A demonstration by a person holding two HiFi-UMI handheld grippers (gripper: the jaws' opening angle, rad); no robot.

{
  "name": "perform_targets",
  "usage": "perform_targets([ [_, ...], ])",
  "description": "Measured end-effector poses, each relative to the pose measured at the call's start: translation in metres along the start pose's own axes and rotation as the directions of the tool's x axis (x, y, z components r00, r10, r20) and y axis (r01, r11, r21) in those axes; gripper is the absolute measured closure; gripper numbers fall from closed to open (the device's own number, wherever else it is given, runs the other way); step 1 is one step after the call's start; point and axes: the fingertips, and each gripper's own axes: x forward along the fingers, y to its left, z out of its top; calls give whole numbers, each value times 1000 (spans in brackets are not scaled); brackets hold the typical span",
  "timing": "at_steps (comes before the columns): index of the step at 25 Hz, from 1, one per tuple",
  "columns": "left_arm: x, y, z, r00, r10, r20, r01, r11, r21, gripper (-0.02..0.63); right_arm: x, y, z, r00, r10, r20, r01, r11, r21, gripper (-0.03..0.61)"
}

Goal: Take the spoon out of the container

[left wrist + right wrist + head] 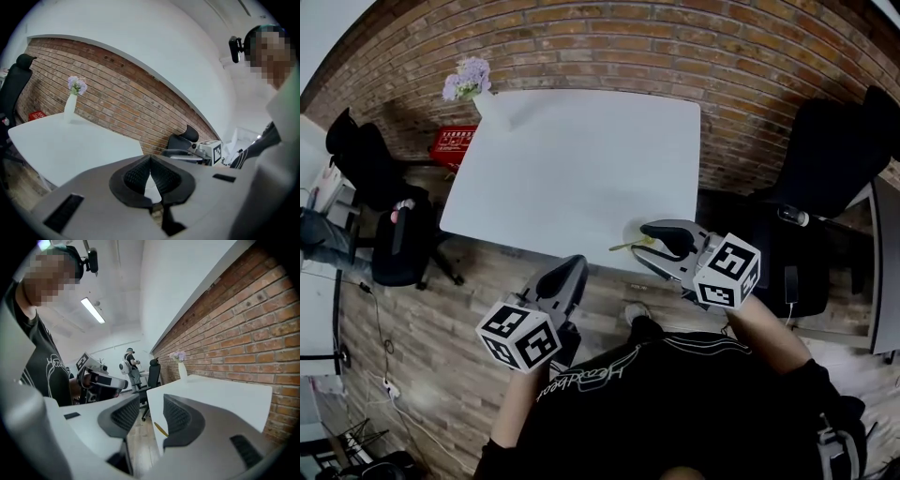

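A thin yellow-green spoon (628, 246) lies flat on the white table (572, 159), right at its near right edge. In the right gripper view the spoon (161, 429) shows as a yellow sliver low between the jaws. My right gripper (649, 234) hovers just above it, open (151, 404), with nothing between its pads. A faint pale round shape by the spoon is mostly hidden by this gripper; I cannot tell whether it is the container. My left gripper (575, 269) hangs in front of the table edge, its jaws shut (150, 161) and empty.
A white vase of purple flowers (473, 89) stands at the table's far left corner. A red crate (455, 142) and black office chairs (389, 220) are on the left, another black chair (834, 159) on the right. A person (129, 363) stands far off.
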Motion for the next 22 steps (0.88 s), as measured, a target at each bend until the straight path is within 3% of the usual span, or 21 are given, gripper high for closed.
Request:
perform_targets([
  [8, -25, 25, 5, 996, 84, 39, -83, 996, -32, 609, 40, -3, -42, 987, 23, -162, -46, 989, -138, 417],
  [13, -42, 51, 5, 985, 156, 68, -150, 986, -77, 609, 59, -11, -62, 980, 0, -200, -34, 985, -168, 413],
  [19, -58, 64, 1, 976, 204, 76, -195, 975, -108, 609, 73, -15, -89, 949, -93, -302, -32, 923, -384, 414],
  [22, -64, 68, 0, 972, 219, 82, -209, 970, -122, 609, 76, -17, -98, 938, -118, -327, -40, 898, -438, 427],
])
